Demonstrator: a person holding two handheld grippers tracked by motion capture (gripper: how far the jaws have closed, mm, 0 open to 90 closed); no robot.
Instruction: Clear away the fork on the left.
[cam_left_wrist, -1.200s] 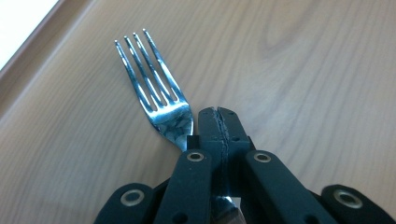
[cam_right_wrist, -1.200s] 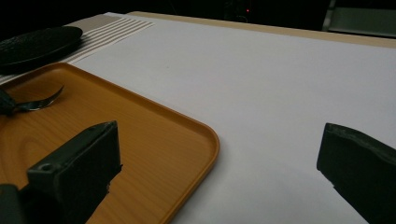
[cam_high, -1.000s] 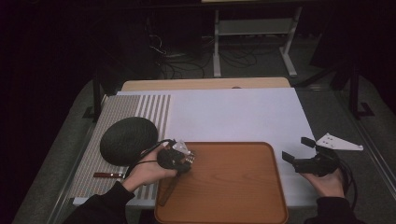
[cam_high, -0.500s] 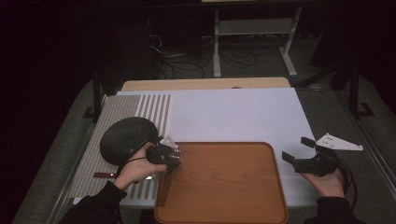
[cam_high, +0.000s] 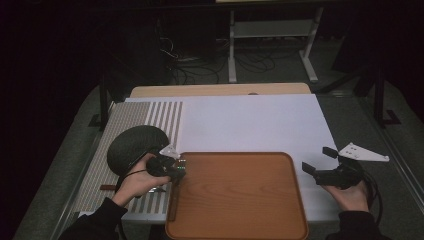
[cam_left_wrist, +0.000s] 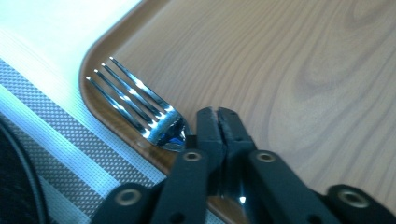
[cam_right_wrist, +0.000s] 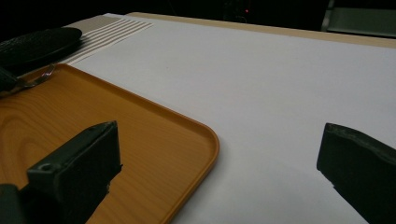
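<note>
A silver fork (cam_left_wrist: 140, 102) sticks out leftward past my left gripper (cam_left_wrist: 217, 116), whose jaws are shut on its neck. Its tines hang over the near left corner of a brown wooden tray (cam_left_wrist: 289, 70). In the high view my left gripper (cam_high: 179, 170) sits at the left edge of the tray (cam_high: 240, 200), just right of a dark round plate (cam_high: 131, 146). My right gripper (cam_high: 317, 160) is held open off the tray's right side, over the white mat, with nothing between its jaws. From the right gripper view (cam_right_wrist: 219, 140) the fork (cam_right_wrist: 39, 77) glints at the tray's far corner.
A white mat (cam_high: 250, 120) covers the middle of the table, and a striped placemat (cam_high: 150, 117) lies under the plate at the left. A thin brown stick (cam_high: 107, 187) rests on the striped mat. Behind the table are metal frame legs and cables on the floor.
My left gripper has slid left with the fork, from over the tray's left part to its left edge, closer to the dark plate. The right gripper has stayed still and open.
</note>
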